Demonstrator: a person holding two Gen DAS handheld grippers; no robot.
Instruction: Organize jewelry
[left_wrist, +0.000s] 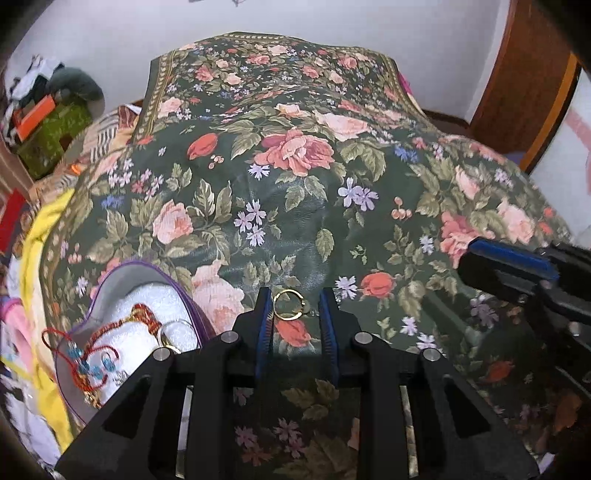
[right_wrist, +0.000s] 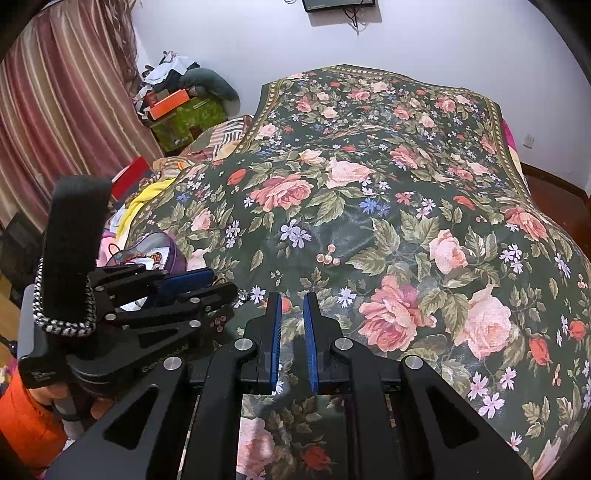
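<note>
A gold ring (left_wrist: 287, 304) lies on the floral bedspread (left_wrist: 295, 184) between the tips of my left gripper (left_wrist: 294, 300). The jaws are open and stand on either side of the ring without closing on it. To the left is an open heart-shaped jewelry box (left_wrist: 140, 295) with a purple rim and white lining; it holds a red cord necklace (left_wrist: 107, 343) with blue beads and other pieces. My right gripper (right_wrist: 292, 301) is open and empty over the bedspread (right_wrist: 369, 221). The left gripper (right_wrist: 199, 280) and the box (right_wrist: 162, 247) show at the left of the right wrist view.
Yellow and pink cloths (left_wrist: 40, 236) lie at the bed's left edge. A green box with an orange one on top (right_wrist: 184, 110) stands by striped curtains (right_wrist: 55, 110). A wooden door (left_wrist: 524, 85) is at the far right. The right gripper (left_wrist: 517, 266) juts in from the right.
</note>
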